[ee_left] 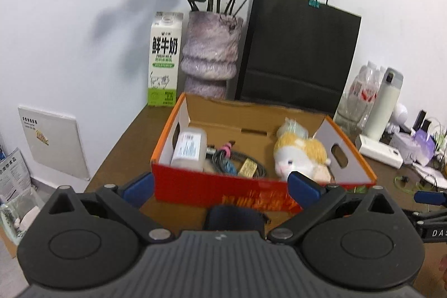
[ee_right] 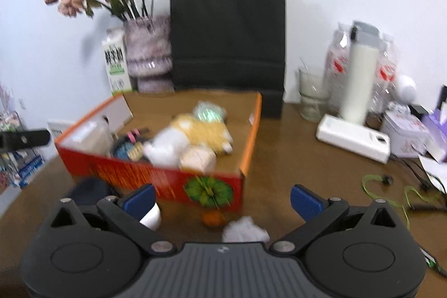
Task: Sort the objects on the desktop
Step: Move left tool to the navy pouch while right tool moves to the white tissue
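An open red and orange cardboard box [ee_left: 195, 187] [ee_right: 167, 179] sits on the brown desk. It holds a clear bottle [ee_left: 190, 148], coiled cables [ee_left: 237, 162], a yellow and white plush toy [ee_left: 299, 155] [ee_right: 192, 136] and other small items. My left gripper [ee_left: 220, 186] is open and empty, just before the box's front wall, above a dark pouch [ee_left: 234, 217]. My right gripper [ee_right: 222, 200] is open and empty. Below it lie a small orange ball [ee_right: 213, 218], a crumpled white paper [ee_right: 244, 232] and a white cup-like object [ee_right: 151, 218].
A milk carton [ee_left: 164, 60], a purple vase of dried roses [ee_left: 211, 55] and a black paper bag [ee_left: 299, 52] stand behind the box. A white thermos [ee_right: 359, 74], a glass [ee_right: 311, 99], a white power bank [ee_right: 353, 138], boxes and green cable [ee_right: 391, 192] fill the right.
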The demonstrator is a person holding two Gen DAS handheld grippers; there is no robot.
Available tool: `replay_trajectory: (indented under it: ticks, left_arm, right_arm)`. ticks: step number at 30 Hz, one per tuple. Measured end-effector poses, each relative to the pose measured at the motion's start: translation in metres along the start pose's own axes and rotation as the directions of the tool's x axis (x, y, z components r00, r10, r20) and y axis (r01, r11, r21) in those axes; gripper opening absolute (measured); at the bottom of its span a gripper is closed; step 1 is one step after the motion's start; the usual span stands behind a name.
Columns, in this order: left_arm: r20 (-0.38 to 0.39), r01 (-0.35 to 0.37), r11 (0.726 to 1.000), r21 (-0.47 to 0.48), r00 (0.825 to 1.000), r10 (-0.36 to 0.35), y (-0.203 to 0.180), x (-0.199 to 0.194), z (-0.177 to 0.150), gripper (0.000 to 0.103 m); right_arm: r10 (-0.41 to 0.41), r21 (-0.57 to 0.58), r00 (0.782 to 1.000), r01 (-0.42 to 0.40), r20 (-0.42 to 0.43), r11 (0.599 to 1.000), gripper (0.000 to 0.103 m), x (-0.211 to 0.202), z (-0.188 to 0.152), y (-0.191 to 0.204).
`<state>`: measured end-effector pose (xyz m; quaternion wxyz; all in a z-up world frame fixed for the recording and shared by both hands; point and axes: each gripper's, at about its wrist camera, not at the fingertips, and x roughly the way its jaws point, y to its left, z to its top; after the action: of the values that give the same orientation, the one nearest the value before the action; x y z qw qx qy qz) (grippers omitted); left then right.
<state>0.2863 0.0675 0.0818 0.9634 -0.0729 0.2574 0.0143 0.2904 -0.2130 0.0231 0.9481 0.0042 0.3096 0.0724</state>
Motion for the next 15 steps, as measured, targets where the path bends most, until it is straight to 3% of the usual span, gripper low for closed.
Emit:
replay_trajectory:
  ticks: [15]
  left_arm:
    - [-0.159,-0.010,1.000,0.027,0.987,0.014,-0.006,0.026,-0.053,0.103]
  right_arm:
    - [-0.057,0.013,0.992,0.059,-0.109,0.998,0.103,0.005,-0.053,-0.009]
